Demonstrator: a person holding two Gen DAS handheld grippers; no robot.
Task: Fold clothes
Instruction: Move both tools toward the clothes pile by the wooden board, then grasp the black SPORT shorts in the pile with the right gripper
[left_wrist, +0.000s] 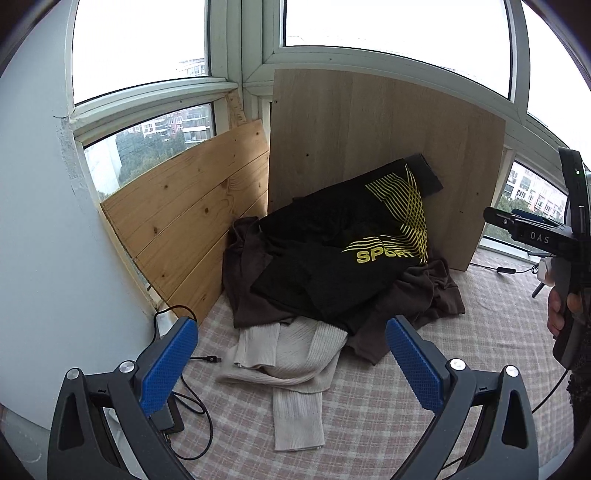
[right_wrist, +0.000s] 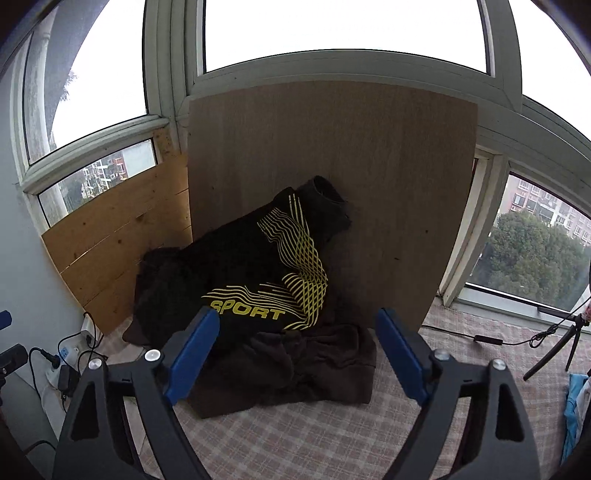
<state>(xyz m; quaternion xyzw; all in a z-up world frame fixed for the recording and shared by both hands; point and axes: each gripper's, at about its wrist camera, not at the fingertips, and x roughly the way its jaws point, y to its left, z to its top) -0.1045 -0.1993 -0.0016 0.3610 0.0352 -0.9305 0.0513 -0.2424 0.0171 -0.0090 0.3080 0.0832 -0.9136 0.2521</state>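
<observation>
A pile of clothes lies in the corner on a checked cloth (left_wrist: 424, 417). On top is a black garment (left_wrist: 332, 251) with yellow "SPORT" print, also in the right wrist view (right_wrist: 240, 280). Under it is a dark brown garment (left_wrist: 432, 291) (right_wrist: 295, 369). A cream knit garment (left_wrist: 291, 362) lies in front, in the left wrist view only. My left gripper (left_wrist: 291, 358) is open and empty just in front of the cream garment. My right gripper (right_wrist: 295, 347) is open and empty above the brown garment; it also shows at the right edge of the left wrist view (left_wrist: 532, 236).
A pale board (left_wrist: 369, 147) and a pine panel (left_wrist: 192, 221) lean against the windows behind the pile. Cables and a charger (left_wrist: 173, 417) lie at the left. A power strip (right_wrist: 70, 350) sits left. A small tripod (right_wrist: 557, 343) stands right.
</observation>
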